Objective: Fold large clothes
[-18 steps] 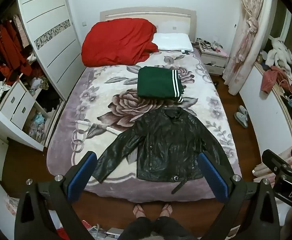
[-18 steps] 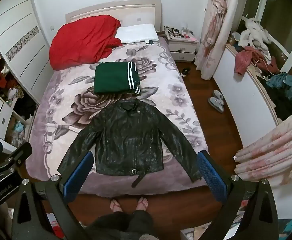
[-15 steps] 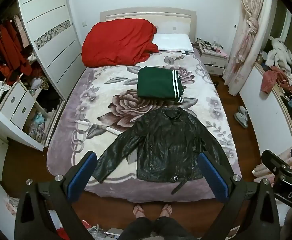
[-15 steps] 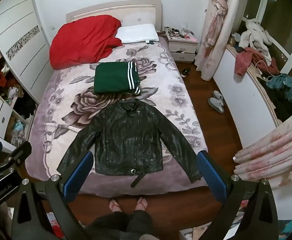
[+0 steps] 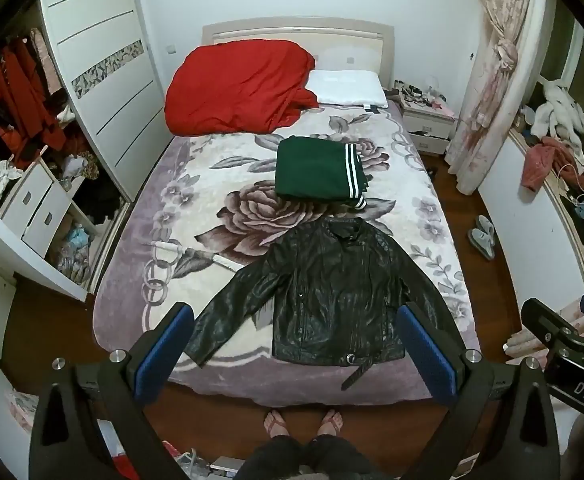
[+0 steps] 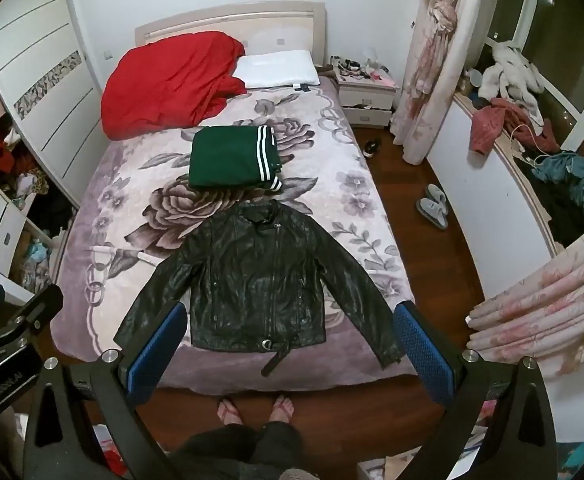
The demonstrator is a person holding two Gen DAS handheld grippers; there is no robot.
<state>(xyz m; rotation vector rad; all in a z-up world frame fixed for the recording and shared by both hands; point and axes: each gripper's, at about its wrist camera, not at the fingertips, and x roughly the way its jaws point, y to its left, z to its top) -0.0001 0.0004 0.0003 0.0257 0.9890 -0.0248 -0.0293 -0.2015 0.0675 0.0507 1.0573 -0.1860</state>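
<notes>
Black leather jacket [image 5: 338,296] spread flat, sleeves out, at the foot of the bed [image 5: 196,200], with a folded green garment [image 5: 316,170] just beyond its collar at 12 o'clock. Left claw [image 5: 292,348] and right claw [image 6: 288,344] are both spread wide, empty, above the bed's near edge.

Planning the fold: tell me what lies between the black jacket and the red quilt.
The folded green garment lies between black jacket and red quilt; both views show it.
</notes>
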